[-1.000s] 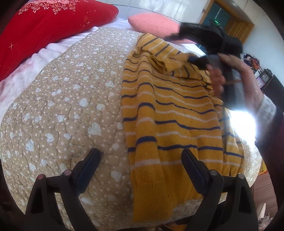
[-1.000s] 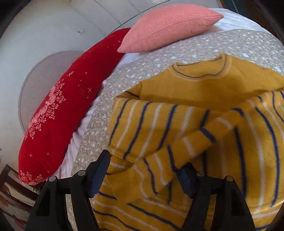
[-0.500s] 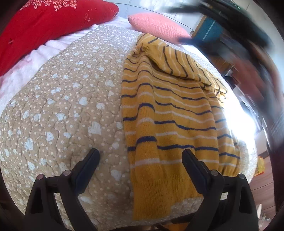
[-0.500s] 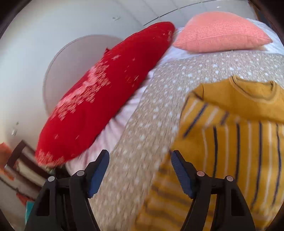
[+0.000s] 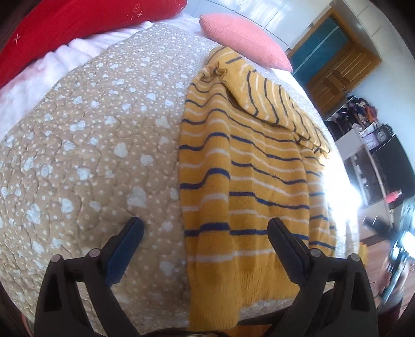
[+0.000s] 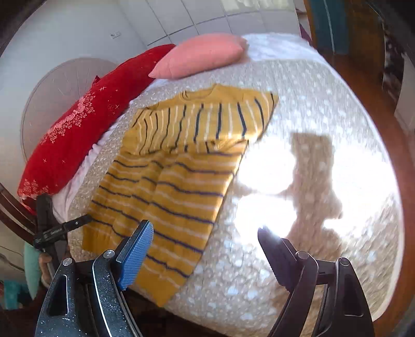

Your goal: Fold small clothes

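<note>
A yellow sweater [image 5: 246, 168] with navy and white stripes lies flat on the quilted bed [image 5: 90, 142]. One sleeve is folded across its chest near the collar. My left gripper [image 5: 205, 228] hovers open over the sweater's hem and its left edge, and its pads hold nothing. In the right wrist view the sweater [image 6: 176, 181] lies ahead and to the left. My right gripper [image 6: 205, 230] hangs above the near bed edge beside the hem; its jaws are opening with nothing between them. It also shows blurred at the far right of the left wrist view.
A red pillow [image 5: 77, 20] and a pink pillow [image 5: 241, 33] lie at the head of the bed. A bright sun patch [image 6: 272, 181] falls on the quilt right of the sweater. A wooden door [image 5: 337, 70] and cluttered shelves [image 5: 368, 145] stand beyond the bed.
The right gripper let go of the sleeve, which now lies across the chest, and swung back towards the bed's near edge with wider jaws. The left gripper stayed put.
</note>
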Demonstrator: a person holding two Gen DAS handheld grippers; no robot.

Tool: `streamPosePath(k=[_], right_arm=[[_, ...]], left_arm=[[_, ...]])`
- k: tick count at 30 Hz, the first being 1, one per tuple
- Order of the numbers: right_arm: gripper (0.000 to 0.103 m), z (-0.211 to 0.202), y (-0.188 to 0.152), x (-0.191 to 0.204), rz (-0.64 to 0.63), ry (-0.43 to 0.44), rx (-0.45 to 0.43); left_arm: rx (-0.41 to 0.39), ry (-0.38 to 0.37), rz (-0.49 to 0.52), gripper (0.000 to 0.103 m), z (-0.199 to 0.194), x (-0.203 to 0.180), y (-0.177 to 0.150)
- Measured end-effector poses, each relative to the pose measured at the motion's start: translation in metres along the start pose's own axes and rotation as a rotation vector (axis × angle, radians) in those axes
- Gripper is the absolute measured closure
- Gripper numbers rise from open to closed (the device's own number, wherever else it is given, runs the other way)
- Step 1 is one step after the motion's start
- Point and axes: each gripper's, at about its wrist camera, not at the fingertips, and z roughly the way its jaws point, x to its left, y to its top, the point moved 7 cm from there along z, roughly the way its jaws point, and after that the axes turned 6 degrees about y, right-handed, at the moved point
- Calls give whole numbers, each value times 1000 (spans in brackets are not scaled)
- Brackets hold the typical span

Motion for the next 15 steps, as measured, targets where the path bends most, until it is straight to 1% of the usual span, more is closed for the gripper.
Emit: streamPosePath(k=[2, 5, 7, 9, 10, 11, 12, 13, 15], right_arm=[[16, 23, -25, -4, 46, 53, 8], [16, 58, -47, 1, 92, 114, -2], [16, 65, -50, 7, 87, 114, -65], [16, 73, -50, 22, 103, 196, -89], [16, 77, -50, 28, 116, 230, -97], [16, 82, -52, 33, 119, 254, -101], [16, 86, -54, 38, 108, 261, -104], [16, 89, -56, 43, 94, 264, -111], [16, 91, -60, 52, 103, 278, -136]], left_arm=[[5, -2, 19, 5, 2, -7, -3], [6, 9, 54, 5, 4, -17, -9], [16, -1, 73, 5, 4, -23, -16], [19, -24, 87, 7, 2, -30, -22], [23, -37, 92, 18, 2, -33, -24], [28, -30, 96, 34, 3, -35, -25], [34, -16, 98, 38, 4, -35, -26], [34, -8, 94, 40, 6, -35, -26], [37, -25, 54, 40, 11, -32, -24]])
